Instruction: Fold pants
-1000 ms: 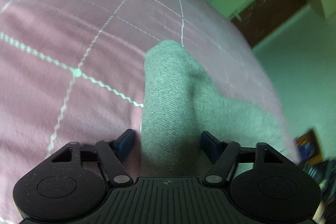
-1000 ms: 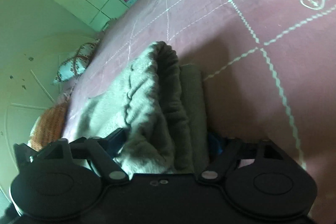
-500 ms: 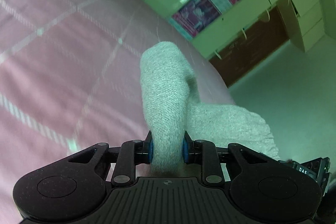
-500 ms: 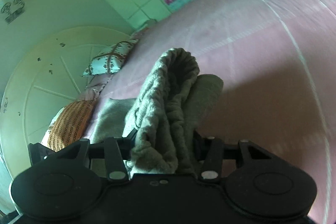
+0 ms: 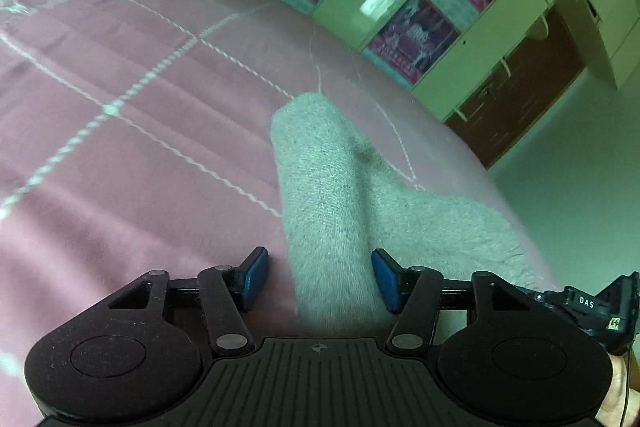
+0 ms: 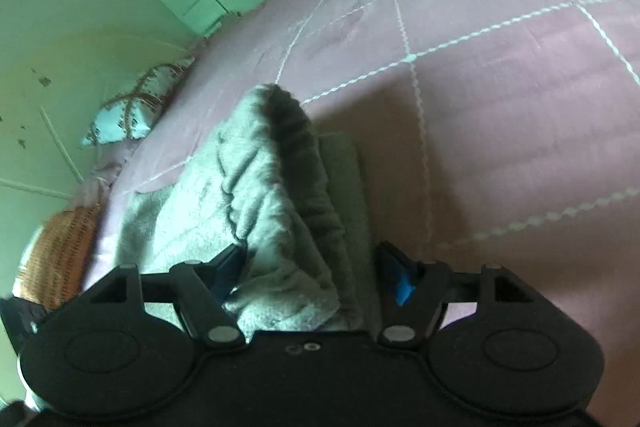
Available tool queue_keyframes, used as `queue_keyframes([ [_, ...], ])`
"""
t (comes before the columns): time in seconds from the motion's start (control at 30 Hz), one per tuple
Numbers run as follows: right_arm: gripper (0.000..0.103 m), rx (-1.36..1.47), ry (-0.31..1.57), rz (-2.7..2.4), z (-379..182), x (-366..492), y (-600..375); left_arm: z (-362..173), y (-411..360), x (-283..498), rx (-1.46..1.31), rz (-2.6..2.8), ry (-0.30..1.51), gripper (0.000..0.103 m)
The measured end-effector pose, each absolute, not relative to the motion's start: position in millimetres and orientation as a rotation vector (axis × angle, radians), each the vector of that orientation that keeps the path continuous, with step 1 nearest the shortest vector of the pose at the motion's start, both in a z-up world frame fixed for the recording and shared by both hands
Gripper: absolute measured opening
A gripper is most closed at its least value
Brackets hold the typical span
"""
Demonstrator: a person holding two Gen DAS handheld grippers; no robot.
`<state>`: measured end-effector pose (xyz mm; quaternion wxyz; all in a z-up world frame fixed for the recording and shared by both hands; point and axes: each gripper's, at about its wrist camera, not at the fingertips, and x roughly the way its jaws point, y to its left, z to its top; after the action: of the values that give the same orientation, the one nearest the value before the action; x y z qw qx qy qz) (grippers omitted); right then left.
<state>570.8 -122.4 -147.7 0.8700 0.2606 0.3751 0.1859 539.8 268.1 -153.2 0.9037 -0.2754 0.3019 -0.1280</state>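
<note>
The grey pants [image 5: 328, 211] lay on the pink bedspread [image 5: 120, 147] of the bed, one narrow leg end running up between the jaws of the left gripper [image 5: 318, 277] and the bunched, ribbed waistband end [image 6: 280, 195] sitting between the jaws of the right gripper [image 6: 316, 271]. Both sets of jaws were opening: on the left the blue pads [image 5: 256, 273] stood clear of the cloth on either side, and on the right the pads were likewise spread, with the thick folds between them but not pinched. The fold just laid down looked loose, so the main risk was that fleecy fabric would catch on a pad as a gripper drew back and drag the layers askew. The waistband heap was also lumpy and uneven, and it might slump or spring open once nothing pressed on it, leaving the edges misaligned.
</note>
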Motion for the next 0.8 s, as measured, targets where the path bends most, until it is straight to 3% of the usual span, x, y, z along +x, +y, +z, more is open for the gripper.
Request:
queue_keyframes([
  [0.07,0.064,0.532,0.727,0.380,-136.5,556.2,-126.0,-142.2,270.1,523.7,-0.519,-0.233,0.597,0.065],
  [0.13,0.056,0.518,0.672,0.379,-123.8,539.7,-129.5,-131.3,270.5,510.8,-0.486,-0.230,0.578,0.065],
  [0.27,0.056,0.429,0.623,0.406,-106.5,529.0,-114.7,-114.2,252.3,504.4,-0.374,-0.254,0.587,0.066],
  [0.33,0.057,0.321,0.698,0.323,-115.5,543.2,-100.3,-120.0,243.3,510.5,-0.293,-0.228,0.659,0.077],
  [0.4,0.078,0.336,0.773,0.283,-135.3,558.5,-100.1,-135.8,242.3,511.3,-0.259,-0.183,0.698,0.088],
  [0.67,0.078,0.477,0.716,0.304,-118.6,529.9,-122.4,-112.9,248.9,476.1,-0.258,-0.120,0.691,0.089],
  [0.8,0.092,0.492,0.680,0.328,-107.7,490.7,-128.0,-98.4,244.4,434.9,-0.224,-0.093,0.668,0.095],
])
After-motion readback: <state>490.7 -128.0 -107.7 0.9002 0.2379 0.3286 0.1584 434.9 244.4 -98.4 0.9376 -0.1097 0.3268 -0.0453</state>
